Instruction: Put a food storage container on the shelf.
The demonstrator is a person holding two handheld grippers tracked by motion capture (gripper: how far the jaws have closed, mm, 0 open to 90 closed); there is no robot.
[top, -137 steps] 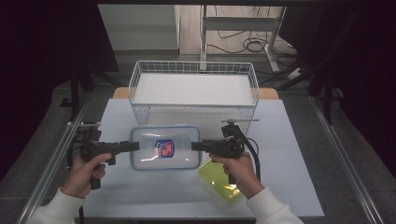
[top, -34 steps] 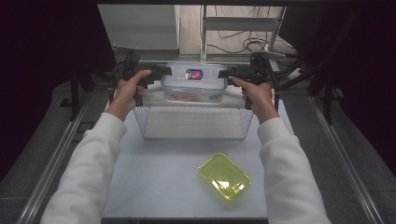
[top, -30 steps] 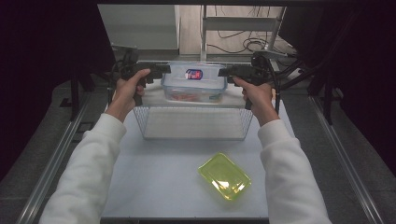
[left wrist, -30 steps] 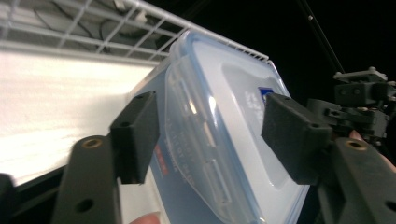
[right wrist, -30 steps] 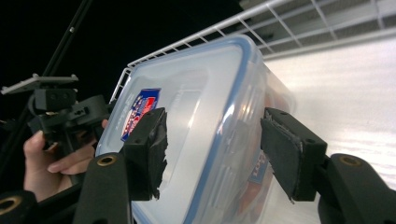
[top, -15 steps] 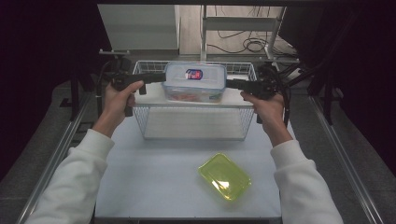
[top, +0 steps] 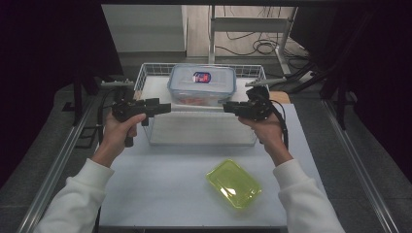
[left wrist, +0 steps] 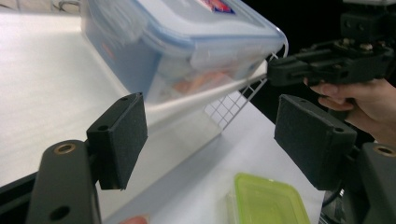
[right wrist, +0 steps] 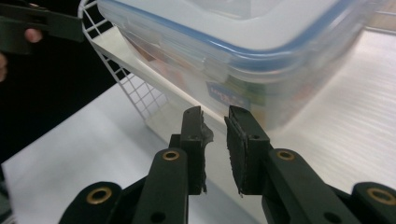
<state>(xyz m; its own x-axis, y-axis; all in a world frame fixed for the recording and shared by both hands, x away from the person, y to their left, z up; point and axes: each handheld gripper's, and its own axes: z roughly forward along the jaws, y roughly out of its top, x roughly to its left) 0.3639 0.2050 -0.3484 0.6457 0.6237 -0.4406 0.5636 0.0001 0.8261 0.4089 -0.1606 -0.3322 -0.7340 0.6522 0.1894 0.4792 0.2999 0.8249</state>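
1. Left of the wire basket [top: 145, 80], the left tool [top: 163, 108] hangs just off the basket's near-left corner with its jaws spread wide and nothing between them; in the left gripper view its black pads [left wrist: 122, 135] stand well apart on bare air.
2. In the basket, toward its far side, sits the clear lidded food box [top: 201, 83], set down on the white liner and free of both tools.
3. Right of the basket's near rim, the right tool [top: 228, 107] has its jaws nearly together, a narrow slot left between them; they have just been closing, and they hold nothing.
4. Risk, as I judge it: both tools are near the basket's wire rim, so a careless pull could hook a jaw or a trailing cable on the mesh and drag the basket, shifting the food box with it.
5. The box lies near one end wall of the basket; a knock on that wall could jolt it.
6. Near of the basket, the yellow-green lid [top: 234, 183] lies flat and alone on the tabletop [top: 160, 184], well apart from the box; a sleeve could sweep it off.
7. The tabletop is white and matte, flanked by metal rails. Beyond the basket the room is dim, with dark curtains at both sides and cables on the floor.
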